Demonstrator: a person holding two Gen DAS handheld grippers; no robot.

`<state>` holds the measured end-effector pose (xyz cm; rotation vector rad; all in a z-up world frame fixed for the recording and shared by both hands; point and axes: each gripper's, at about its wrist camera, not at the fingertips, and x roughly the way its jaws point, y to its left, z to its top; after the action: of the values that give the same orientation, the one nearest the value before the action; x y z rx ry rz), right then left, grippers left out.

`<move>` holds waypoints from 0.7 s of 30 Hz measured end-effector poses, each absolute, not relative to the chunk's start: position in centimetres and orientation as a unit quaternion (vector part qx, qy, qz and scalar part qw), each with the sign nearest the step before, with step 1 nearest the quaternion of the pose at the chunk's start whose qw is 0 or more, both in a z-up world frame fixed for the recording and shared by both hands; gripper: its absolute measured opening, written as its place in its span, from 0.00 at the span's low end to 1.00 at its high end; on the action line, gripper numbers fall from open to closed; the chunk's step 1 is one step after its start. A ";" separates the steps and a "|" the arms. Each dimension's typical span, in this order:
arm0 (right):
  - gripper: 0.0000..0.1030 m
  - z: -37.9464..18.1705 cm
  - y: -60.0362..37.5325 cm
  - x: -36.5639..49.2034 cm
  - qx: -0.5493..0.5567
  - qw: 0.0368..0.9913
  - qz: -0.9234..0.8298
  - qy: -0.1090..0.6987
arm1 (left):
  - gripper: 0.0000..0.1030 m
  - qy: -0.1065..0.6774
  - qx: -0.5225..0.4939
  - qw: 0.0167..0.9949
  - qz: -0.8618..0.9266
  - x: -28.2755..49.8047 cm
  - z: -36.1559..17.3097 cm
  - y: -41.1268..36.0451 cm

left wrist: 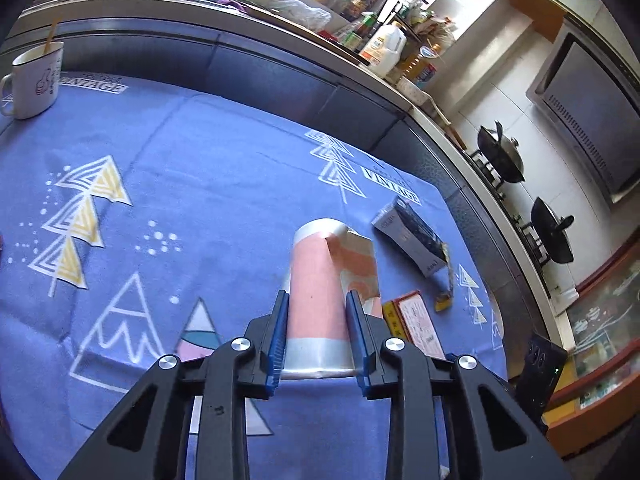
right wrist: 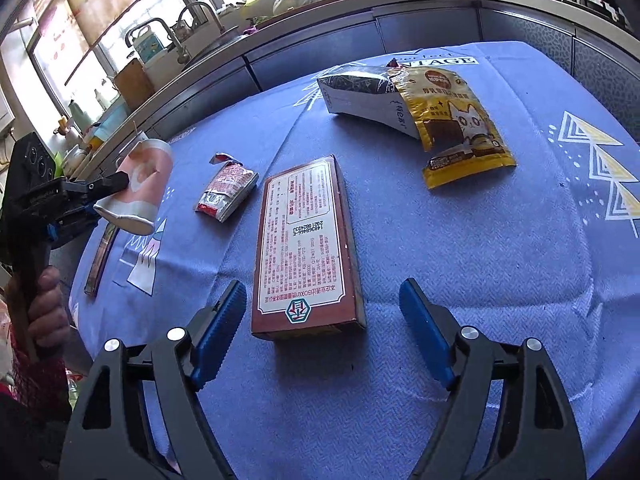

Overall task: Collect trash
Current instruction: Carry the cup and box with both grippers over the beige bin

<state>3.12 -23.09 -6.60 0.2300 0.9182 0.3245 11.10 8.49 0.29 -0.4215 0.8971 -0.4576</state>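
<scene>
Blue desk (right wrist: 460,240) under everything. On it, flat brown box (right wrist: 306,248), just in front of wide-open right tool (right wrist: 322,312). Yellow cat pouch (right wrist: 456,128) farther back. Pink paper cup (left wrist: 320,292) squeezed in left tool (left wrist: 318,304), lifted above desk.

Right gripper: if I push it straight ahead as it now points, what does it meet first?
Most likely the flat brown cardboard box with the white printed label, lying on the blue tablecloth between the open right gripper fingers. Its near end is already about level with the fingertips, though depth is unclear.
</scene>
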 end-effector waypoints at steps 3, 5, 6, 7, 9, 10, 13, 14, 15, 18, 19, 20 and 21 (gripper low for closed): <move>0.79 -6.7 -22.4 2.8 0.100 0.880 0.160 0.437 | 0.28 0.433 -0.192 0.851 -0.227 10.8 0.1 7.1; 0.79 -6.6 -21.6 2.8 0.080 0.883 0.162 0.433 | 0.28 0.440 -0.186 0.847 -0.232 10.8 -0.1 6.2; 0.79 -6.7 -21.0 2.7 0.062 0.886 0.155 0.432 | 0.28 0.443 -0.183 0.846 -0.234 10.7 -0.2 5.8; 0.68 -6.9 -20.5 2.8 0.042 0.887 0.150 0.434 | 0.28 0.446 -0.179 0.844 -0.236 10.6 -0.3 5.3; 0.58 -7.1 -19.5 2.6 0.002 0.889 0.149 0.433 | 0.28 0.451 -0.172 0.842 -0.240 10.6 -0.4 4.5; 0.58 -6.9 -19.4 2.3 -0.001 0.888 0.157 0.432 | 0.28 0.454 -0.168 0.841 -0.242 10.6 -0.3 4.1; 0.57 -5.3 -20.1 1.0 0.039 0.886 0.209 0.413 | 0.28 0.455 -0.153 0.840 -0.253 10.4 0.3 2.6; 0.57 -4.7 -20.9 0.7 0.066 0.883 0.220 0.409 | 0.28 0.453 -0.146 0.841 -0.258 10.3 0.7 2.0; 0.57 -4.4 -21.8 0.5 0.086 0.883 0.220 0.406 | 0.28 0.451 -0.139 0.842 -0.262 10.2 1.1 1.4; 0.57 -3.7 -25.8 -0.1 0.164 0.876 0.221 0.396 | 0.28 0.443 -0.119 0.844 -0.279 10.2 2.6 -0.8; 0.57 -3.5 -27.0 -0.4 0.183 0.875 0.219 0.392 | 0.28 0.441 -0.110 0.843 -0.287 10.3 3.2 -1.9; 0.57 -3.3 -28.7 -1.0 0.205 0.875 0.214 0.382 | 0.28 0.440 -0.104 0.842 -0.294 10.5 3.6 -2.9; 0.57 -3.0 -30.1 -1.6 0.219 0.878 0.206 0.372 | 0.28 0.441 -0.098 0.839 -0.303 10.6 4.1 -4.0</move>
<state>-1.59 -30.11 -3.01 0.4577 0.7761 0.4305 10.60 -4.01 4.06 -0.2066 0.9324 -0.6410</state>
